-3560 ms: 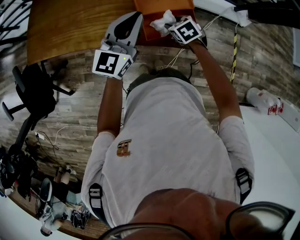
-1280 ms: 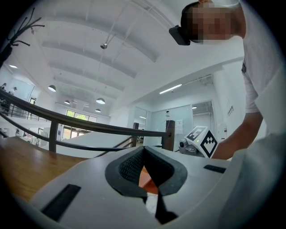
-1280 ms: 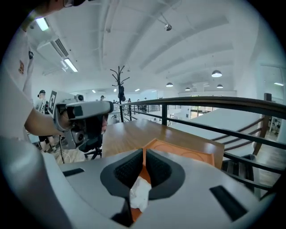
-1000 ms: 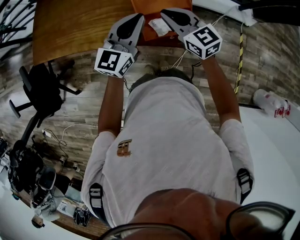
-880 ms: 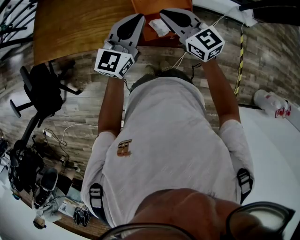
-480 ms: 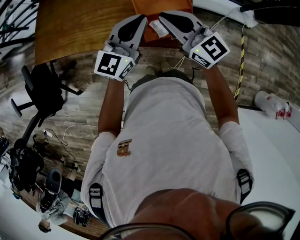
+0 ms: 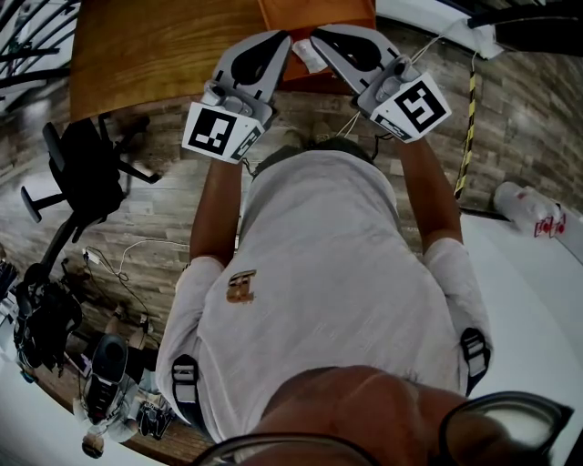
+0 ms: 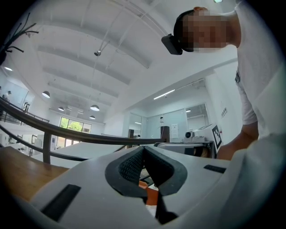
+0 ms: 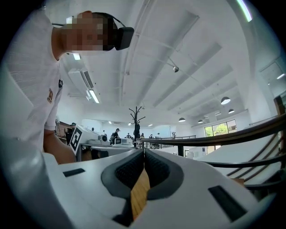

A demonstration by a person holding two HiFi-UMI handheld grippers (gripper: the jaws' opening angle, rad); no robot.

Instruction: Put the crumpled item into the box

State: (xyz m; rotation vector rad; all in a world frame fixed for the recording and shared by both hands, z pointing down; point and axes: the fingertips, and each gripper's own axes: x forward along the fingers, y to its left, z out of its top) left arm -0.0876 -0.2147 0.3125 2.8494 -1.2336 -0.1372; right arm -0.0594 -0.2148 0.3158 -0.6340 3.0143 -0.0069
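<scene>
The white crumpled paper (image 7: 307, 56) now lies released in the orange box (image 7: 273, 14). The right gripper (image 7: 318, 37) and left gripper (image 7: 283, 39) are closed and empty, so the task seems done.

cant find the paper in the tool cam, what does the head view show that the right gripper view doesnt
Only the head view: the orange box, the white crumpled paper at it, the floor. Only the right gripper view: the right tool shut with nothing between its jaws, ceiling lamps, a coat stand. Both: the right tool's body, the person's shirt, the marker cube of the left tool.
</scene>
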